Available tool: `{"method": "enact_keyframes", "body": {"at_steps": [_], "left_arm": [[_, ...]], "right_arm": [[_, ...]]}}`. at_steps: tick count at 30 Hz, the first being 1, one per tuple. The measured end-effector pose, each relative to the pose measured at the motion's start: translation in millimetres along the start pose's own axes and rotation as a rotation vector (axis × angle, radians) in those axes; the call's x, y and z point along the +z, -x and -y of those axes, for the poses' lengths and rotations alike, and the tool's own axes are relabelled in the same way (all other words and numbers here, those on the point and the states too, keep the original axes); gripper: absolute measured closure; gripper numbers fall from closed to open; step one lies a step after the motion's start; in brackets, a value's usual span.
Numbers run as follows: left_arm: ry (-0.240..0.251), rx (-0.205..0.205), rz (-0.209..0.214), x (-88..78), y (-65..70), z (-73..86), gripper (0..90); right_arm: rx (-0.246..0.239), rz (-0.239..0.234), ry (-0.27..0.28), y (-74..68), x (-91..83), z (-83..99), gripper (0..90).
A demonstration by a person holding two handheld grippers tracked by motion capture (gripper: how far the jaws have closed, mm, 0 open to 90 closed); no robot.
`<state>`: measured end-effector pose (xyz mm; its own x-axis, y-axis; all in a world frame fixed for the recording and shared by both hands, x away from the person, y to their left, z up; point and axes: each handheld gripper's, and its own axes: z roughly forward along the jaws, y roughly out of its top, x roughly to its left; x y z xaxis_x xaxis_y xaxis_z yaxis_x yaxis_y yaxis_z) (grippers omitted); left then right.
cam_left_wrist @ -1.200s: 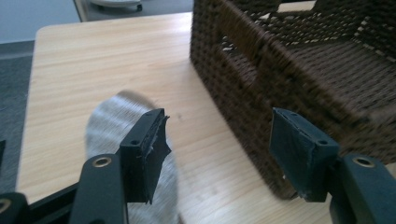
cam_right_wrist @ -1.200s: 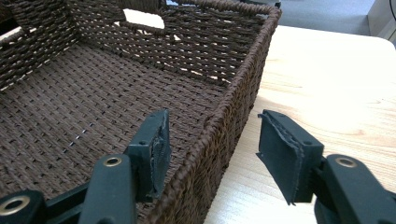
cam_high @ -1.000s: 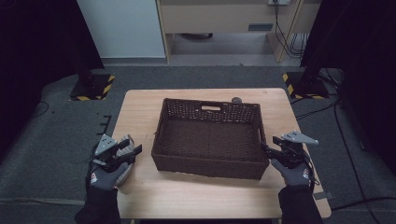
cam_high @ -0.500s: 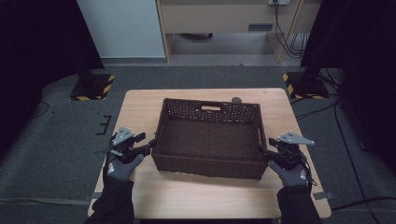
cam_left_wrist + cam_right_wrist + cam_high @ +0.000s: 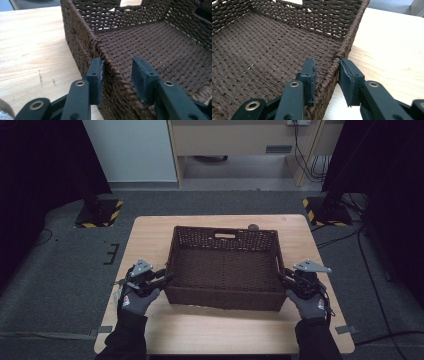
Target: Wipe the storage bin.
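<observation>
A dark brown woven basket (image 5: 223, 301) sits empty in the middle of the wooden table (image 5: 150, 240). My left gripper (image 5: 164, 279) straddles its left wall (image 5: 80, 32) near the front corner. The outer pad (image 5: 96, 75) lies against the weave, the inner pad (image 5: 142, 80) stands a little off the rim, and the jaws have just been closing. My right gripper (image 5: 281, 275) straddles the right wall (image 5: 352, 30) in the same way. Its outer pad (image 5: 348, 77) sits at the rim, its inner pad (image 5: 309, 75) is just inside, and its jaws have also been closing around the wall.
A small round grey object (image 5: 253, 226) lies at the table's far edge behind the basket. Bare wood shows in front of the basket and along both sides. Black stands with striped bases (image 5: 100, 215) rise on the floor beyond the table.
My left hand slid right until its jaws went over the basket's left wall. The right gripper stayed at the right wall. Both pairs of jaws have narrowed around the walls.
</observation>
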<state>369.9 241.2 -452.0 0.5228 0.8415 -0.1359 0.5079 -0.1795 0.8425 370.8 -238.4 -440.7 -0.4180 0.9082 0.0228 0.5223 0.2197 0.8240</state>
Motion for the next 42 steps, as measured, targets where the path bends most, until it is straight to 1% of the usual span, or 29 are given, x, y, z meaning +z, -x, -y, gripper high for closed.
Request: {"method": "enact_keyframes", "body": {"at_steps": [2,4,9,12,14,16,18,19,21,22,23,24,25,27,29,30,32,35,36,38,40,42], "left_arm": [[-0.001,-0.008,0.004,0.0,0.0,1.0,60.4],[0.001,-0.012,0.007,-0.1,0.0,1.6,60.3],[0.000,-0.019,-0.001,-2.0,5.2,3.6,60.4],[-0.001,-0.016,-0.004,-3.7,10.9,5.9,59.3],[-0.007,0.002,-0.006,-4.8,14.4,7.0,58.0],[-0.007,0.003,-0.005,-5.4,15.4,6.5,56.8],[0.002,-0.001,0.001,-6.5,13.1,4.3,53.0],[0.007,-0.007,0.002,-7.7,11.3,3.0,52.8],[0.032,-0.009,-0.010,-11.5,7.2,-0.5,50.7],[0.044,-0.012,-0.015,-13.1,5.2,-2.4,50.1],[0.049,-0.012,-0.019,-13.5,4.3,-3.0,49.4],[0.048,-0.010,-0.022,-13.2,3.5,-3.5,49.0],[0.047,-0.007,-0.017,-11.7,3.2,-3.4,49.0],[0.037,-0.003,-0.008,-7.9,3.6,-2.3,49.2],[0.026,-0.005,0.011,-3.2,4.8,-0.5,50.5],[0.019,0.005,0.012,-1.0,6.2,0.0,51.3],[0.019,0.015,0.003,-0.6,7.6,0.2,50.9],[0.018,0.008,0.009,-2.5,8.9,1.2,52.4],[0.016,0.005,0.014,-3.0,10.0,1.7,53.5],[0.016,0.007,0.008,-3.7,12.8,2.5,53.8],[0.014,0.006,0.006,-4.4,15.3,3.1,53.5],[0.012,0.006,0.008,-5.3,16.8,3.5,53.3]], "right_arm": [[0.002,-0.002,-0.002,1.3,0.9,-0.9,64.7],[-0.003,0.002,0.006,1.3,-0.8,-1.9,61.1],[-0.014,-0.003,0.027,-0.2,-9.8,-3.7,56.3],[-0.002,0.002,0.019,1.5,-13.2,-2.6,57.7],[0.005,0.001,-0.002,2.1,-13.6,-1.3,61.6],[0.007,0.010,-0.022,1.8,-12.0,-0.3,68.4],[0.006,0.017,-0.035,2.2,-9.7,0.4,70.5],[0.009,0.016,-0.034,2.5,-9.3,0.4,71.0],[0.020,0.011,-0.034,3.3,-9.0,-0.6,71.4],[0.013,0.020,-0.031,3.8,-7.9,-0.8,71.8],[0.018,0.024,-0.030,4.2,-6.8,-1.0,72.3],[0.013,0.028,-0.024,5.3,-5.6,-1.1,72.4],[0.020,0.030,-0.024,5.9,-4.1,-1.5,72.8],[0.017,0.040,-0.021,7.5,-0.9,-2.6,73.1],[0.016,0.048,-0.021,7.7,1.7,-3.7,72.8],[0.014,0.049,-0.025,7.6,1.9,-4.3,72.2],[0.010,0.051,-0.017,7.5,0.7,-4.8,67.9],[0.010,0.050,0.004,8.1,-5.3,-5.3,63.4],[0.014,0.048,0.011,8.5,-8.4,-5.6,62.4],[0.027,0.045,0.021,9.3,-13.4,-5.3,60.7],[0.033,0.032,0.007,9.3,-15.7,-3.6,61.1],[0.032,0.033,-0.019,8.7,-13.8,-1.3,63.4]]}}
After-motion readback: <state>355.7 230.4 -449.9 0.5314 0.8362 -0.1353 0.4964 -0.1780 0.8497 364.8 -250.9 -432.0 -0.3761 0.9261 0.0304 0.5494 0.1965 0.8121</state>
